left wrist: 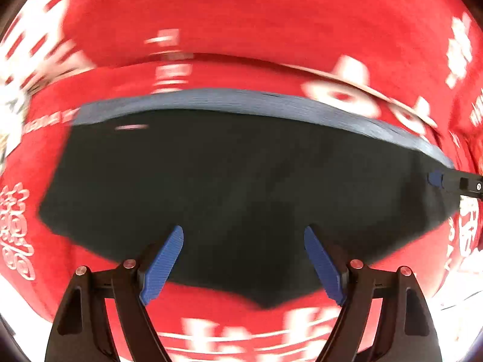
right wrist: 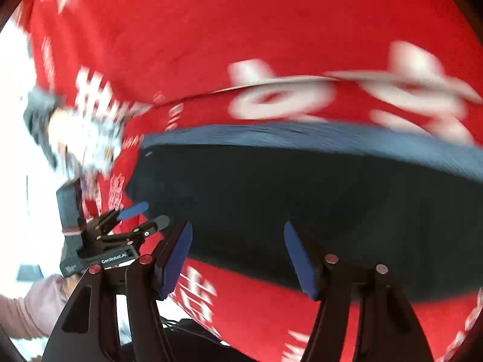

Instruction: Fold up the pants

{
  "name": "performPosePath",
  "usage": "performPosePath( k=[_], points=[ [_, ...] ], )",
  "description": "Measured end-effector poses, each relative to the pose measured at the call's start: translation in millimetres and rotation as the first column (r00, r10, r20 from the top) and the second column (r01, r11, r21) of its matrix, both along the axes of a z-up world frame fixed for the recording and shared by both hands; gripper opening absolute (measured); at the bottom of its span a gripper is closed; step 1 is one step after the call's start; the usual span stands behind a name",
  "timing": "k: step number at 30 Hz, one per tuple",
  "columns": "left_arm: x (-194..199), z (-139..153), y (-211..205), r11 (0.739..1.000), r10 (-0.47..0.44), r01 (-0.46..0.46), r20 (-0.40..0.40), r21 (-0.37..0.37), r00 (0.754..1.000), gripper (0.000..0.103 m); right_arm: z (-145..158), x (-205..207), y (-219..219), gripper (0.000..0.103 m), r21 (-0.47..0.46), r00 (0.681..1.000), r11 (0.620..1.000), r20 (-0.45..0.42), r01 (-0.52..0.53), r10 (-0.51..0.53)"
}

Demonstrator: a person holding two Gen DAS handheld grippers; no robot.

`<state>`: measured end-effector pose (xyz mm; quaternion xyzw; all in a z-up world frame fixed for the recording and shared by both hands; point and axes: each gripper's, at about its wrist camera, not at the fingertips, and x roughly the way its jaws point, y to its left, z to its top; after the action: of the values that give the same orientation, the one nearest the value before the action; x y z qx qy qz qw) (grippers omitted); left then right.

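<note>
Dark pants [left wrist: 241, 181] lie folded flat on a red cloth with white print [left wrist: 241, 24]; a grey-blue waistband [left wrist: 241, 99] runs along their far edge. My left gripper [left wrist: 243, 232] is open and empty over the near part of the pants. My right gripper [right wrist: 238, 229] is open and empty over the pants [right wrist: 302, 205], near their left end. The right gripper's fingertip [left wrist: 436, 178] shows at the pants' right edge in the left wrist view. The left gripper [right wrist: 145, 215] shows at the pants' left edge in the right wrist view.
The red cloth [right wrist: 211, 30] covers the table on all sides of the pants. A person's sleeve [right wrist: 36, 301] is at the lower left of the right wrist view. Bright white floor shows beyond the cloth's left edge. Both views are motion-blurred.
</note>
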<state>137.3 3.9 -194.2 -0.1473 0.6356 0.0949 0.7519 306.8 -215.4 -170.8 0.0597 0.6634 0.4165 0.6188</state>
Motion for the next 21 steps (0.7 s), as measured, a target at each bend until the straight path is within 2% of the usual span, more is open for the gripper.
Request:
performPosePath(
  k=[3, 5, 8, 11, 13, 19, 21],
  points=[
    [-22, 3, 74, 0.997, 0.069, -0.071, 0.033, 0.031, 0.997, 0.083, 6, -3, 99, 0.068, 0.023, 0.986, 0.986, 0.047, -0.163, 0.162],
    [-34, 0, 123, 0.991, 0.118, -0.121, 0.055, 0.050, 0.992, 0.083, 7, -3, 168, 0.068, 0.023, 0.962, 0.965, 0.080, -0.262, 0.259],
    [-47, -13, 174, 0.985, 0.158, -0.162, 0.066, 0.054, 0.985, 0.083, 1, -11, 268, 0.068, -0.003, 0.902, 0.909, 0.125, -0.417, 0.414],
    [-58, -33, 211, 0.987, 0.158, -0.156, 0.074, -0.022, 0.985, 0.083, -18, -21, 331, 0.068, -0.081, 0.834, 0.848, 0.156, -0.524, 0.530],
    [-62, -47, 220, 0.989, 0.131, -0.126, 0.072, -0.078, 0.989, 0.083, -33, -24, 360, 0.068, -0.138, 0.802, 0.818, 0.163, -0.559, 0.575],
    [-70, -63, 218, 0.980, 0.055, -0.029, 0.131, -0.196, 0.990, 0.083, -64, -17, 403, 0.068, -0.198, 0.784, 0.789, 0.123, -0.581, 0.608],
    [-73, -66, 220, 0.976, 0.048, -0.015, 0.146, -0.216, 0.988, 0.083, -75, -15, 411, 0.067, -0.214, 0.787, 0.780, 0.069, -0.588, 0.613]
  ],
)
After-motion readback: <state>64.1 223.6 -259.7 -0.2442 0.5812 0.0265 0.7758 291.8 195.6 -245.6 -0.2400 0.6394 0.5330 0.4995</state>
